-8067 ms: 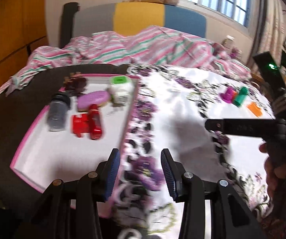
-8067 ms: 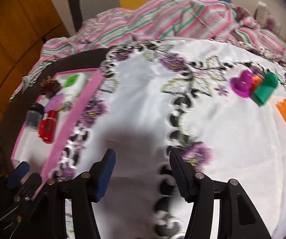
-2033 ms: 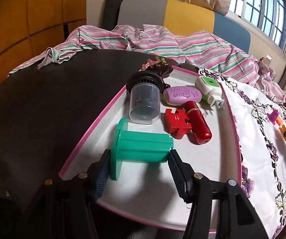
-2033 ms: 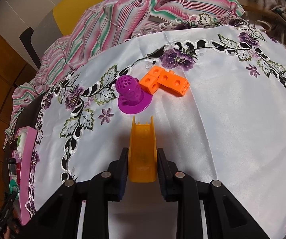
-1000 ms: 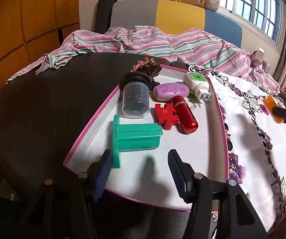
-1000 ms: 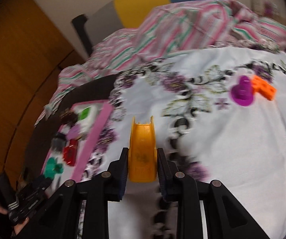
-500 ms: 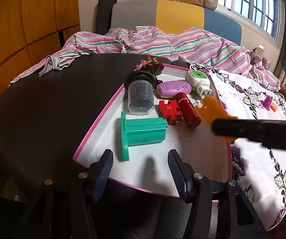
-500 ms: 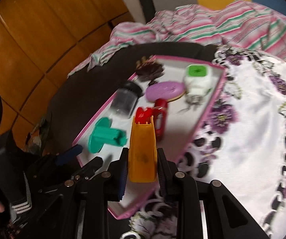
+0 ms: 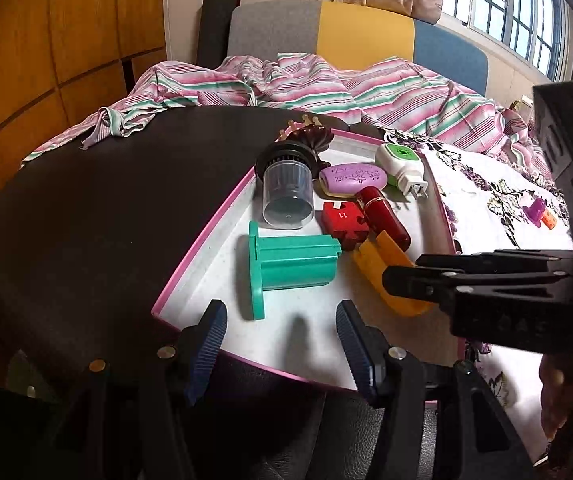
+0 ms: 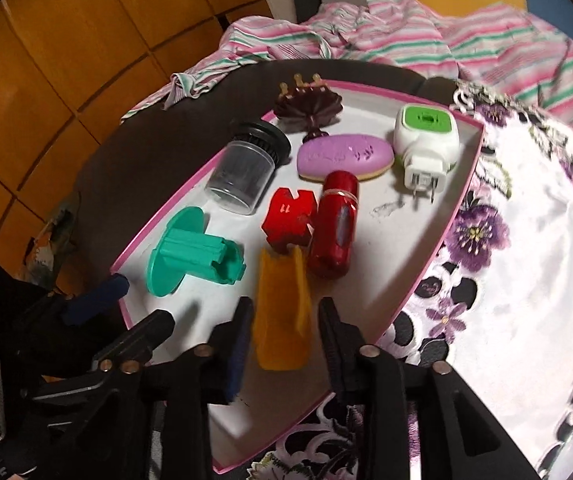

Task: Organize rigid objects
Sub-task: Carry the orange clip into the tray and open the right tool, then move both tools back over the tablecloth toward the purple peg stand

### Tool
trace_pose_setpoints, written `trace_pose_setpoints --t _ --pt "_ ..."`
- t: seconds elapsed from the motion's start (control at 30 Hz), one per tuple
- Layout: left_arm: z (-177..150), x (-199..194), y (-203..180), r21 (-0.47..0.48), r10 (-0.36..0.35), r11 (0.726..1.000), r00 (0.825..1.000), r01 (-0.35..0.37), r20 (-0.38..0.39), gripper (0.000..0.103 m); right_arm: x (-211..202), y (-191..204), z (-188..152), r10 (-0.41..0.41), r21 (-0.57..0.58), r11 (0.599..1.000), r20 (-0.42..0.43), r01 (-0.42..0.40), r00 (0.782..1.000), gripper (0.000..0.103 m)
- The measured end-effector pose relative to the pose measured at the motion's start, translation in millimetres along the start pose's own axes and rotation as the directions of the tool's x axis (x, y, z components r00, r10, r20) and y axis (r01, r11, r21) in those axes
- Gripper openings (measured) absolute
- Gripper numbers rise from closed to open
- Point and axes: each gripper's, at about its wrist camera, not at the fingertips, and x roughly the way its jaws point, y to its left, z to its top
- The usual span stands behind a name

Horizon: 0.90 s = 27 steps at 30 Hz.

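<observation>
A pink-rimmed white tray (image 9: 206, 236) (image 10: 462, 208) sits on the dark table. An orange ramp-shaped piece (image 10: 282, 312) (image 9: 386, 276) lies on the tray between the jaws of my right gripper (image 10: 285, 308) (image 9: 392, 280). Those jaws are opening, and a small gap shows on each side of the piece. Just left of it lies a green spool (image 9: 294, 266) (image 10: 190, 256). My left gripper (image 9: 280, 312) (image 10: 122, 316) hovers open at the tray's near edge with nothing between its fingers.
The tray also holds a clear jar (image 9: 286, 192), a red puzzle piece (image 9: 342, 220), a red cylinder (image 9: 382, 216), a purple soap (image 9: 352, 178), a white-green plug (image 9: 400, 164) and a brown comb (image 9: 310, 136). A purple piece (image 9: 534, 208) and orange block (image 9: 549, 221) rest on the floral cloth.
My right gripper carried the orange piece from over the cloth to the tray, set it down beside the red cylinder, and its jaws have parted. The left gripper stayed put.
</observation>
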Motion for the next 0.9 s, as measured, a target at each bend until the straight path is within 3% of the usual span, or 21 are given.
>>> trace_pose_setpoints --t 0.1,0.23,0.3,0.33,0.4,0.57,0.9 --pt "0.2 -0.9 -0.3 -0.004 0.007 1.000 1.000 -0.007 0.003 0.057 -10.9 3.2 -1.5 -0.024 -0.013 1.000 0.022 0.025 0.999 0.057" --pt "0.4 -1.9 -0.9 -0.009 0.004 1.000 1.000 -0.004 0.003 0.057 -38.5 -4.9 -5.4 -0.036 0.021 0.999 0.087 0.035 0.996 0.057" --pt "0.9 -1.8 -2.5 -0.009 -0.002 1.000 1.000 0.002 0.004 0.058 -61.6 -13.3 -7.1 -0.100 0.045 0.995 0.178 0.093 0.979 0.060" --pt "1.3 -1.2 -3.7 -0.009 -0.002 1.000 1.000 0.002 0.001 0.058 -71.5 -17.3 -8.1 -0.149 0.053 0.989 0.222 0.140 0.964 0.071" --pt "2.2 -0.6 -6.0 -0.011 -0.015 1.000 1.000 0.015 -0.004 0.057 -84.1 -31.1 -8.0 -0.261 0.078 0.965 0.264 0.249 0.928 0.081" --pt "3.1 -2.0 -16.0 0.005 -0.025 1.000 1.000 0.025 0.004 0.057 -118.2 -69.4 -4.1 -0.317 0.174 0.946 0.312 0.274 0.896 0.078" --pt "19.7 -13.3 -43.9 0.029 -0.041 0.999 0.999 0.040 0.020 0.057 -124.1 -98.6 -13.9 -0.333 0.198 0.937 0.265 0.287 0.905 0.078"
